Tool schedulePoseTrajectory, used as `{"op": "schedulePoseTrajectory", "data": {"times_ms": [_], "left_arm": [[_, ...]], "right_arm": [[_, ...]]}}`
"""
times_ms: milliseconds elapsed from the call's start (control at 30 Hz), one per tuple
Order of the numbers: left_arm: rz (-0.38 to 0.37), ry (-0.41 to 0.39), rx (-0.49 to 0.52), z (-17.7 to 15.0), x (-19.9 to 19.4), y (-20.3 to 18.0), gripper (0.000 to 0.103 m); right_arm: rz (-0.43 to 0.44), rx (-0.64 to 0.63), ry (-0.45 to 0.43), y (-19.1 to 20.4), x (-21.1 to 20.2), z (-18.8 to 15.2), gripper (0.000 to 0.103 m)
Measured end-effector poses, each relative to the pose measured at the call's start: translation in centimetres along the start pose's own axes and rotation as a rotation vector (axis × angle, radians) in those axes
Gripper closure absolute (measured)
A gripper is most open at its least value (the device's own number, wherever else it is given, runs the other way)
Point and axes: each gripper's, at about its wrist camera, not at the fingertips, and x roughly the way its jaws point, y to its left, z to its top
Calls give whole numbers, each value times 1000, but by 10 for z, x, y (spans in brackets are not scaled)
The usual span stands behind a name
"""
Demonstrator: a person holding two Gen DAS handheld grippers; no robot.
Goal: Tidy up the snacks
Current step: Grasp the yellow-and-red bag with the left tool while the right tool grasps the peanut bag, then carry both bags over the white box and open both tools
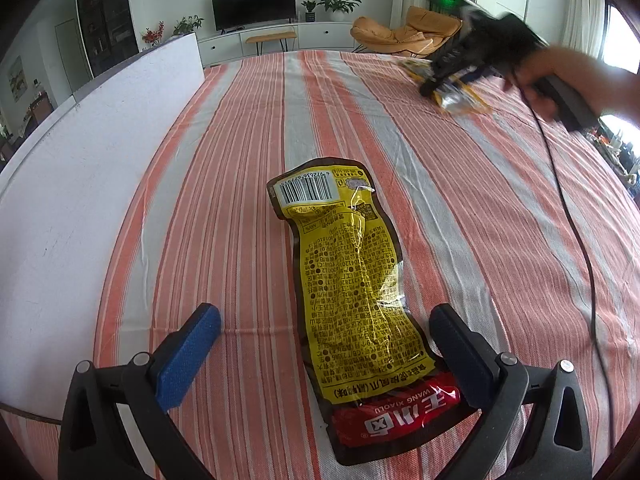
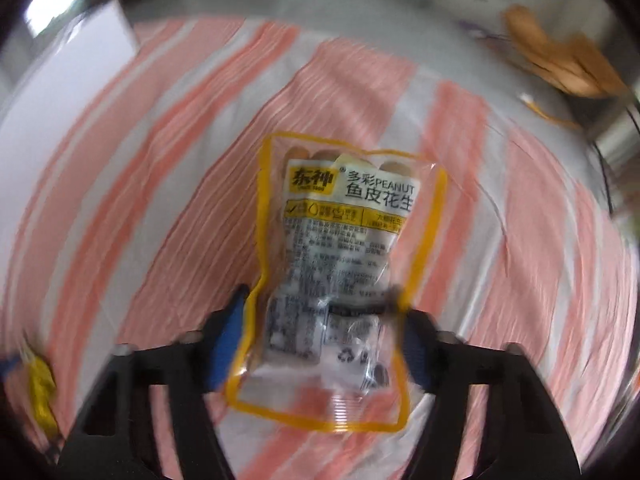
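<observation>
A striped cloth (image 1: 400, 128) in orange, white and grey was spread over the table, and a white board (image 1: 100, 152) was stood along its left side. On the cloth, a long yellow pouch (image 1: 352, 280) with a red end was laid flat, barcode end away from the camera. The left gripper (image 1: 324, 320) was held spread wide over the near part of this pouch, with one blue-padded finger on each side and neither pad touching it; nothing was grasped.

Farther off, at the cloth's far right, the right gripper (image 1: 430, 90) was seen blurred, held in a hand (image 1: 532, 76) and tipped down onto a yellow-edged peanut pack (image 1: 460, 98). In the right wrist view the peanut pack (image 2: 344, 248) was found lying on the cloth, with its lower part between the fingers of the right gripper (image 2: 320, 320). The pads were drawn close against the pack's two side edges, and the pack's edge appeared pinched in at the left pad, though heavy blur kept a firm grip from being made out. The yellow pouch (image 2: 42, 392) was glimpsed at the lower left edge of that view. A black cable (image 1: 576, 224) was trailed across the cloth from the hand.
</observation>
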Motion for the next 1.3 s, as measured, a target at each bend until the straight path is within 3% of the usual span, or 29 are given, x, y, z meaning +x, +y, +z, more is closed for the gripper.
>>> {"op": "schedulePoseTrajectory", "data": {"times_ms": [133, 233, 333, 433, 500, 567, 633, 700, 733, 767, 933, 1000, 1100, 1167, 1300], "left_arm": [[-28, 19, 28, -1, -2, 2, 0], [-40, 88, 33, -2, -5, 2, 0], [-62, 143, 5, 3, -4, -7, 0], [-18, 174, 53, 7, 1, -30, 2], [-41, 122, 74, 6, -5, -39, 17], [-51, 82, 111, 7, -13, -41, 60], [-117, 110, 102, 10, -15, -37, 68], [-204, 123, 34, 10, -19, -21, 72], [-255, 129, -18, 8, -23, -11, 73], [-295, 118, -52, 4, -28, -2, 73], [-472, 33, -189, 6, -69, 29, 73], [-517, -27, -246, 18, -94, 50, 73], [-496, -123, -295, 42, -132, 98, 73], [-418, -168, -315, 54, -153, 137, 72], [-166, -187, -364, 68, -176, 227, 70]], "right_arm": [[45, 130, -39, 11, -27, -69, 43], [50, 162, -44, 37, -60, -149, 42], [19, 148, -84, 69, -95, -226, 33], [25, 197, -129, 78, -108, -261, 23], [-3, 218, -145, 79, -109, -260, 23], [-32, 251, -156, 72, -106, -253, 22], [-72, 228, -147, 75, -97, -237, 25], [-114, 161, -159, 75, -94, -234, 36], [-113, 177, -166, 75, -99, -236, 45], [-81, 212, -154, 73, -102, -242, 46], [262, 449, -193, 64, -122, -280, 46], [357, 496, -228, 67, -135, -280, 46], [445, 465, -318, 91, -169, -245, 46], [504, 409, -361, 120, -188, -210, 46], [594, 257, -418, 206, -219, -136, 46]]}}
